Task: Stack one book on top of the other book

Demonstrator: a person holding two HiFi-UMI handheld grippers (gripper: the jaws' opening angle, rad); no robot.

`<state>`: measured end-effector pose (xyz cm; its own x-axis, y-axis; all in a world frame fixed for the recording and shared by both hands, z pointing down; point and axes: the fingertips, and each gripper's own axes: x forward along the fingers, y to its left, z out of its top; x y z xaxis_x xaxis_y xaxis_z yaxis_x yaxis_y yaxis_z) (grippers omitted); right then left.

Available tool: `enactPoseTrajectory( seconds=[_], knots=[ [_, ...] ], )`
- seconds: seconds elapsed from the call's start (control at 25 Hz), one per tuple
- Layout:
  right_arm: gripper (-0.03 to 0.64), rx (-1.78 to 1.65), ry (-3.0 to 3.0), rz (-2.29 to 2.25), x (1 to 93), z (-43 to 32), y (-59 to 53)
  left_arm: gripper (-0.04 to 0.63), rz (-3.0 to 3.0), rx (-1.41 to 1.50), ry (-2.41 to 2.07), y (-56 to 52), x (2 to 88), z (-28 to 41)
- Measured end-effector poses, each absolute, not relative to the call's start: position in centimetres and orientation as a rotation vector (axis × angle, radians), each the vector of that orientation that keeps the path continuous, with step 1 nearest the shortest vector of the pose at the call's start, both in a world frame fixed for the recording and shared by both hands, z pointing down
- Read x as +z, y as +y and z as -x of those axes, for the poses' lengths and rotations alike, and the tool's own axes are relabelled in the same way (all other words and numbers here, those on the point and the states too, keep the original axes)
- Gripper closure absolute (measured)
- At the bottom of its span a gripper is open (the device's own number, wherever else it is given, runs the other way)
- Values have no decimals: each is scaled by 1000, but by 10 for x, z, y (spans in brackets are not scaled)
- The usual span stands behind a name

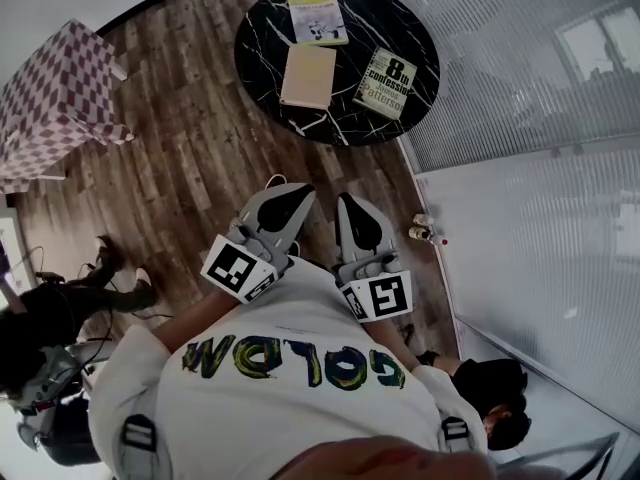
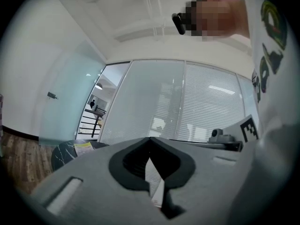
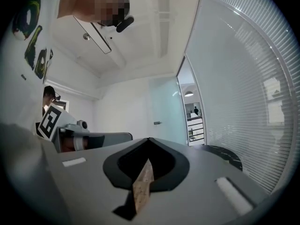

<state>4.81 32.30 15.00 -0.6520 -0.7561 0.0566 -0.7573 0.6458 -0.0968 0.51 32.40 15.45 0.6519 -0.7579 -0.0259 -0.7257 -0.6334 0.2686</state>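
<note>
Floor: dark wood-grain planks, matt and streaked.

Wall: finely ribbed pale panelling along the right side, in flat rectangular sections.

Block: cube-shaped, covered in a pink-and-white check, standing on the floor at the left, well apart from the worktop.

Worktop: round, glossy black, marble-patterned with thin white veins.

Left gripper: smooth grey moulded shell, tapering to a point, with a black recess. Its jaws are pressed together and hold nothing.

Right gripper: same shell and shape, jaws likewise fully together and holding nothing. Both grippers sit side by side over the floor, near the person's white shirt and well short of the worktop.

Books, all flat rectangles lying singly on the worktop, none stacked:
- grey-green book, printed cover with a large "8", at the right;
- tan book, plain matt cover, in the middle;
- yellow book, printed cover, at the far edge, just beyond the tan one.
</note>
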Motion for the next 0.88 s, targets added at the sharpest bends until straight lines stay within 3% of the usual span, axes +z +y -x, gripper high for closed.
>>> enactPoseTrajectory(
  seconds=[0.88],
  knots=[
    [617,134,-2792,-1313,140,55,127,594,-2668,-206,-1111,126,146,88]
  ],
)
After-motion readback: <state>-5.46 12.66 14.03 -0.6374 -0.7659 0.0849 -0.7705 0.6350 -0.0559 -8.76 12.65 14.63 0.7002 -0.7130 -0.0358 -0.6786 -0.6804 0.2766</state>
